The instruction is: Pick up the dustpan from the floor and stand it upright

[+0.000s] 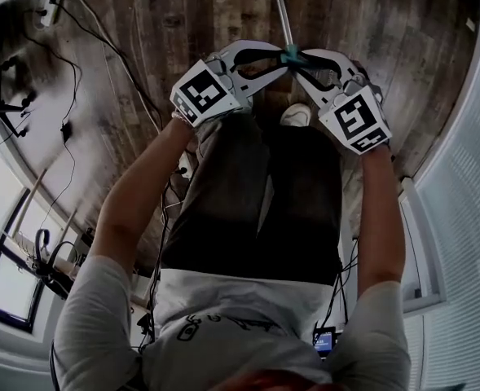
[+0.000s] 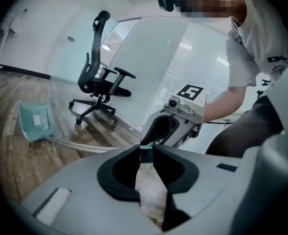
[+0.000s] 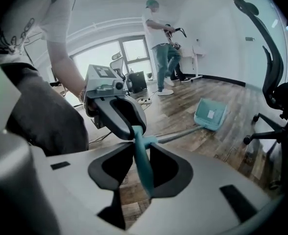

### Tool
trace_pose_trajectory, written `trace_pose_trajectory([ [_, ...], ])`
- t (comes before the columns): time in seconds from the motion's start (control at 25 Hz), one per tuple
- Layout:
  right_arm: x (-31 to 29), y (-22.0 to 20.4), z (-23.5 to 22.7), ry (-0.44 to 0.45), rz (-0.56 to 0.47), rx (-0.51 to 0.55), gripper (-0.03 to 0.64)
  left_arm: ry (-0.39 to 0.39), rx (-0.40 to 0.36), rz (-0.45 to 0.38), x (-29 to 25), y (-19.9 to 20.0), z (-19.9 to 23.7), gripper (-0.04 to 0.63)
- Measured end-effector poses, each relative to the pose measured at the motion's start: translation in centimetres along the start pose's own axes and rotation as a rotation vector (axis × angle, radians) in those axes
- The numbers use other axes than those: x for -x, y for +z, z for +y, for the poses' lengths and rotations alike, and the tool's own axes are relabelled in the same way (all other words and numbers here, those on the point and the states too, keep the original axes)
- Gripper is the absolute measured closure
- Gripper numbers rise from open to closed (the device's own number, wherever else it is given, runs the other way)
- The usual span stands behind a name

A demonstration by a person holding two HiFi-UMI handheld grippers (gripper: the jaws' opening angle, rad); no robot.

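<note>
Pinched from both sides above the wood floor (image 1: pixel 142 23): the teal handle (image 1: pixel 291 55) of the dustpan (image 3: pixel 211 114). Clamped from the left by the left gripper (image 2: pixel 146 151) and from the right by the right gripper (image 3: pixel 141 148), jaws of each drawn narrow and pressing on that handle, tips all but meeting. Scoop end far off, down at the floor on a long pole (image 3: pixel 178 133), near a black office chair (image 2: pixel 102 84). Farther back, a person (image 3: pixel 161 48) standing.

White short-sleeved T-shirt (image 1: pixel 223 316), dark trousers (image 1: pixel 256 202), pale left hand-held gripper (image 1: pixel 279 59), right hand-held gripper (image 1: pixel 306 62), 2 black-and-white marker cubes (image 1: pixel 205 93)
</note>
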State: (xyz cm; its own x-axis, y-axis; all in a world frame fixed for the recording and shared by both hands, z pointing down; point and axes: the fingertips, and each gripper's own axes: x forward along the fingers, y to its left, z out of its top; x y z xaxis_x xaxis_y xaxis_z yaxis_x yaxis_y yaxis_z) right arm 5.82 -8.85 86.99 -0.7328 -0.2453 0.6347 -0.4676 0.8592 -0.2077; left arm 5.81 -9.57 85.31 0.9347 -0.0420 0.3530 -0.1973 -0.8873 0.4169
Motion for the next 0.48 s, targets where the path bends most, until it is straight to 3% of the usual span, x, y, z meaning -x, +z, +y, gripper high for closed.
trace_pose_trajectory([
  [0.48,6.2,6.6,1.2,-0.067,-0.027,-0.001,0.491,-0.001,0.035,-0.018,2.9,7.7,-3.3,0.508],
])
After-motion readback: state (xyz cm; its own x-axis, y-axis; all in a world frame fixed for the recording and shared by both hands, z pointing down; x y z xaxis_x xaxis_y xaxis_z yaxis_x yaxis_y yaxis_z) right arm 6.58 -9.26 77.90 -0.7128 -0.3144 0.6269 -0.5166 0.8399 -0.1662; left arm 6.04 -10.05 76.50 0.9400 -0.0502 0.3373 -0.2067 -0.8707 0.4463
